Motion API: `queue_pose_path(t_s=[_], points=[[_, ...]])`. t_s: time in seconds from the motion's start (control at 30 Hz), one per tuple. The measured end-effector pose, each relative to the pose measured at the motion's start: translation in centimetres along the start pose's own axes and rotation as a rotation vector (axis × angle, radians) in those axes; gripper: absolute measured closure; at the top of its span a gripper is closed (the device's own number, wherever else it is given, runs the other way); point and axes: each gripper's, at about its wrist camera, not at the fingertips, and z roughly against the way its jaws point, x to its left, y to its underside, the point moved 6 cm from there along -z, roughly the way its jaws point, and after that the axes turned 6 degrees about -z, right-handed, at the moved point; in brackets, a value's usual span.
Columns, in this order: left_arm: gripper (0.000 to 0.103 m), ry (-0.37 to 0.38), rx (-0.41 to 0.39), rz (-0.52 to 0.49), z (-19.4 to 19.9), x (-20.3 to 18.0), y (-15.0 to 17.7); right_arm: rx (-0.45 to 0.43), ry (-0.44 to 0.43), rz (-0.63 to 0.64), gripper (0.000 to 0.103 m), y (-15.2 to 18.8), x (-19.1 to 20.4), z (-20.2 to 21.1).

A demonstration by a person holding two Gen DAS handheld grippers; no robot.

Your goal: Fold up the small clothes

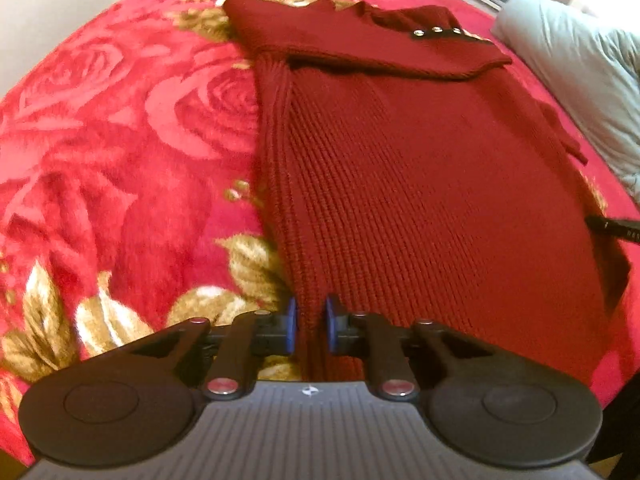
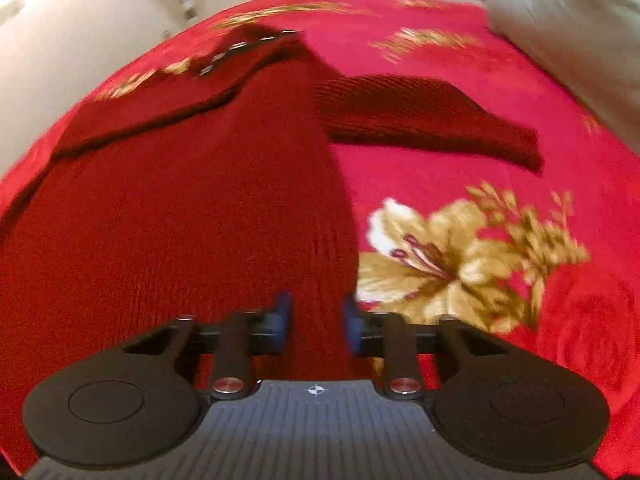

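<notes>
Item: dark red knit sweater (image 1: pixel 420 184), lying flat on a bed under a red blanket (image 1: pixel 120 140) with rose and gold-leaf pattern. In the left wrist view it fills centre and right of the frame; one sleeve lies folded across its upper part, with a row of small metal buttons (image 1: pixel 438 31) at upper right.

In the right wrist view the other sleeve (image 2: pixel 432 116) lies out on the blanket at centre right.

Left hand-held gripper (image 1: pixel 311 330): bottom centre, blue pads nearly together, pinching the sweater's ribbed edge.

Right hand-held gripper (image 2: pixel 316 326): bottom centre, pads a narrow way apart with the sweater's opposite edge between them; the frame is blurred, so they seem to be pressing it.

Pale pillow (image 1: pixel 580 80): right edge.
</notes>
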Motion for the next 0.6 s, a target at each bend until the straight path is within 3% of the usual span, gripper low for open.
queue_pose_path(t_s=[0.07,0.2,0.3,0.33,0.4,0.47,0.53,0.57,0.6], points=[[0.097,-0.033,-0.024,-0.023,1.2,0.1,0.2,-0.021,-0.015,0.006,0.089,-0.3,0.3,1.0],[0.103,-0.054,-0.104,0.053,5.6,1.5,1.5,-0.148,0.017,-0.002,0.09,-1.7,-0.1,6.5],[0.103,-0.175,0.0,0.001,4.5,2.3,3.5,-0.084,0.043,0.078,0.088,-0.3,0.6,6.5],[0.103,-0.18,-0.017,0.003,4.6,2.4,3.2,-0.036,0.075,0.094,0.087,0.3,0.3,5.3],[0.102,-0.124,-0.128,0.046,5.8,2.5,1.5,-0.021,0.135,0.07,0.087,0.2,-0.3,4.5],[0.098,-0.04,-0.222,0.085,6.9,2.1,0.0,-0.149,0.092,0.013,0.083,-1.6,-0.4,6.2],[0.097,0.032,-0.226,0.099,6.4,0.9,-1.1,-0.23,0.02,-0.027,0.07,-2.7,-0.1,7.3],[0.095,0.052,-0.207,0.084,5.7,0.0,-1.5,-0.223,0.002,-0.027,0.061,-2.7,0.1,7.0],[0.095,0.06,-0.186,0.053,4.9,-1.2,-2.0,-0.186,-0.009,-0.017,0.059,-2.4,0.5,6.1]])
